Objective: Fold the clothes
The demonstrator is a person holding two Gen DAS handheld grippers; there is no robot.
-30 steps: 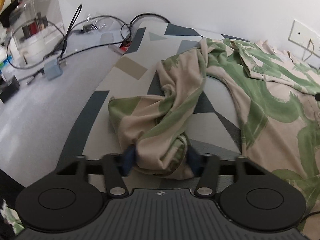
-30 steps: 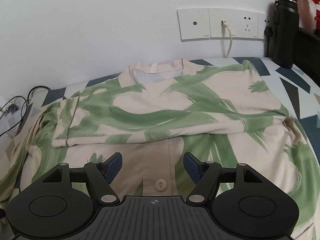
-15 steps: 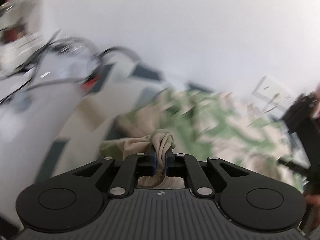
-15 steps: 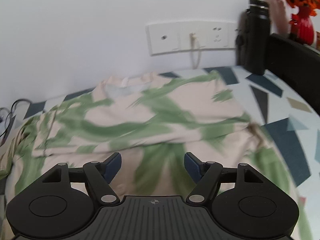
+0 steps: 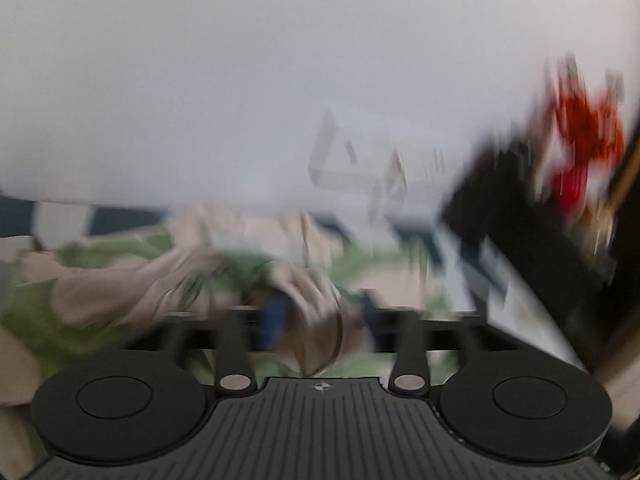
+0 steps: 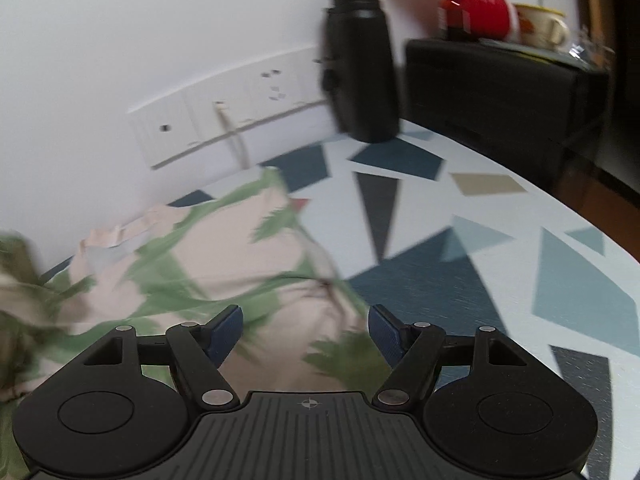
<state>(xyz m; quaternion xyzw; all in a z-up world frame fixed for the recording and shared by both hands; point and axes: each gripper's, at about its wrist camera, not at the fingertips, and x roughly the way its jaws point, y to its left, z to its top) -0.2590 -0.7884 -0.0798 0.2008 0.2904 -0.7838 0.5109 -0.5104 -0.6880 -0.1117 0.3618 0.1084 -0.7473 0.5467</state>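
The beige shirt with green brush strokes [image 6: 224,248] lies on the patterned tablecloth [image 6: 440,280]. The left wrist view is heavily blurred. In it my left gripper [image 5: 320,316] hangs over the shirt [image 5: 132,280], and its jaws are opening with the bunched sleeve end [image 5: 316,320] still between the blue pads; the pads look clear of the cloth. My right gripper [image 6: 304,332] is open and empty, low over the shirt's right edge. The shirt's collar [image 6: 120,232] points toward the wall.
A black bottle [image 6: 360,60] stands at the wall beside a row of white sockets [image 6: 224,116] with a cable plugged in. To the right are a black box [image 6: 500,92], a red vase [image 6: 476,0] and a cup [image 6: 540,24]. Bare tablecloth lies right of the shirt.
My left gripper shut on the sleeve end, swept it rightward across the shirt, and its jaws have now spread apart. My right gripper swung right to the shirt's edge, still open.
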